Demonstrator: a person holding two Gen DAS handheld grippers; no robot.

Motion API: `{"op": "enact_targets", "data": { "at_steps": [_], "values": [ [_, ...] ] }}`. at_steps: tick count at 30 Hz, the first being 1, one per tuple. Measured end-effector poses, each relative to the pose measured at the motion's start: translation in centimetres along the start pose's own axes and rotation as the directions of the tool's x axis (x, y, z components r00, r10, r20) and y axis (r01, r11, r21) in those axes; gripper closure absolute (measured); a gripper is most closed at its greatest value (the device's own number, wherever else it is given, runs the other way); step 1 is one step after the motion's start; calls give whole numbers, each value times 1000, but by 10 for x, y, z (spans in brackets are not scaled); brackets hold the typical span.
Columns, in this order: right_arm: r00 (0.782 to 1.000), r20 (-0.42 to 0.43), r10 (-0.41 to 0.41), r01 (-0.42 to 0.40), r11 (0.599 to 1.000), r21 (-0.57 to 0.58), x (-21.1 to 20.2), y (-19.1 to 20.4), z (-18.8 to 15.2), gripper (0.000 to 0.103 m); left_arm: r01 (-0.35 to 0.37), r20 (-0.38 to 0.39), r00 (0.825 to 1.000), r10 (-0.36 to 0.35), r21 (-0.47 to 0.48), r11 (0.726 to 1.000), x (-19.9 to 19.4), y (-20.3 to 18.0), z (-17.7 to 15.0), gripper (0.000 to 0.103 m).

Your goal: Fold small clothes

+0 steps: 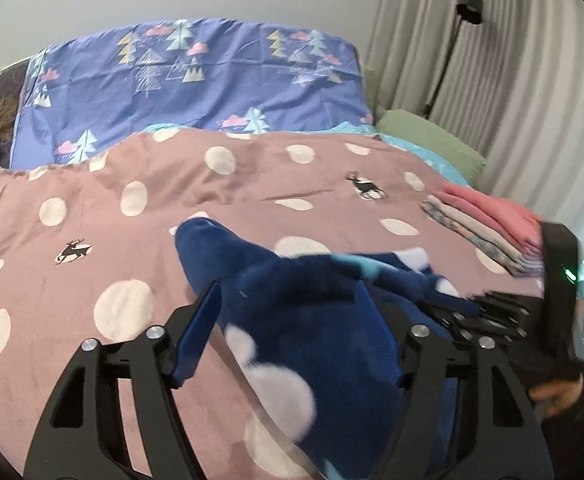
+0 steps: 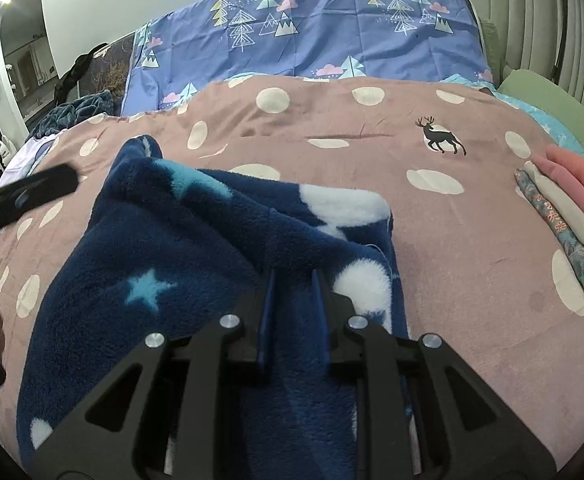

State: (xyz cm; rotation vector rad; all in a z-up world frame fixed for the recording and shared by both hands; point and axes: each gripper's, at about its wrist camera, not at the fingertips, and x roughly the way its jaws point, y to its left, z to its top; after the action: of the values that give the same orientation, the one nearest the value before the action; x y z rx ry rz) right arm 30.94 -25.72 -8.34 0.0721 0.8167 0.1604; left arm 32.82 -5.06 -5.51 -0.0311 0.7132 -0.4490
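Right gripper (image 2: pixel 292 280) pinches fleece (image 2: pixel 152 248) edge at lower centre; left gripper (image 1: pixel 288 312) half-open, straddling fleece, unpinched.

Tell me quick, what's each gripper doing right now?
Left gripper: open, dark blue fleece garment with white spots and stars between its fingers.
Right gripper: closed on that garment.

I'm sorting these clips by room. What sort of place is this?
Most likely a bedroom: the work surface is a bed under a pink dotted duvet, a tree-print pillow stands at its head, and long curtains hang beside it.
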Motion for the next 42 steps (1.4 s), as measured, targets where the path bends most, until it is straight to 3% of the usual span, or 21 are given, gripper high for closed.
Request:
{"op": "enact_targets", "data": {
  "at_steps": [2,4,6,7,9,10,16,18,21,23,27,29,32,35,37,39,42],
  "values": [
    [1000,0,7,-7,1000,6,0,0,0,84,-9,-37,999,9,-1,1000,19,3,4,45],
    [1000,0,20,-20,1000,17,1,-2,-1,84,-51,-96,994,53,15,999,52,8,0,46],
    [999,-14,35,-34,998,47,6,-7,1,84,-54,-128,990,58,36,998,80,17,-14,33],
    [999,-22,38,-37,998,59,8,-9,2,84,-36,-121,992,34,-10,999,85,24,-18,27],
    [999,-25,45,-44,997,68,9,-10,2,84,-12,-114,994,3,-77,997,86,31,-22,26],
    [999,-24,48,-47,997,68,10,-9,2,84,-26,-110,994,19,-56,998,83,28,-23,26],
    [1000,-10,27,-26,999,41,6,-5,0,84,-190,-78,978,192,38,981,36,-1,-18,21],
    [999,-10,30,-30,999,43,7,-5,-1,84,-163,-73,984,165,34,986,10,-7,-20,21],
    [1000,-7,28,-28,999,42,6,-4,-2,84,-97,-1,995,97,35,995,-46,-20,-40,20],
    [1000,-2,16,-16,999,33,5,-2,-2,84,-69,27,997,68,56,996,-82,-32,-65,17],
    [1000,4,-5,5,1000,18,3,1,-4,84,-27,-3,1000,28,144,989,-128,-65,-122,16],
    [1000,3,-9,9,1000,16,3,2,-3,84,-14,-31,999,21,200,980,-135,-85,-147,16],
    [1000,9,-15,15,1000,7,2,4,-4,84,-105,1,994,108,255,961,-136,-105,-164,16],
    [1000,11,-23,23,1000,6,1,3,-5,84,-82,-18,996,86,160,984,-135,-103,-156,16],
    [1000,13,-17,17,1000,13,1,2,-5,84,-37,-12,999,39,147,989,-141,-107,-153,16],
    [1000,13,-16,16,1000,13,1,1,-5,84,-10,-9,1000,12,211,977,-148,-121,-159,16],
    [1000,8,-6,6,1000,20,1,-1,-5,84,-56,-39,996,75,353,934,-135,-140,-175,16]
  ]
}}
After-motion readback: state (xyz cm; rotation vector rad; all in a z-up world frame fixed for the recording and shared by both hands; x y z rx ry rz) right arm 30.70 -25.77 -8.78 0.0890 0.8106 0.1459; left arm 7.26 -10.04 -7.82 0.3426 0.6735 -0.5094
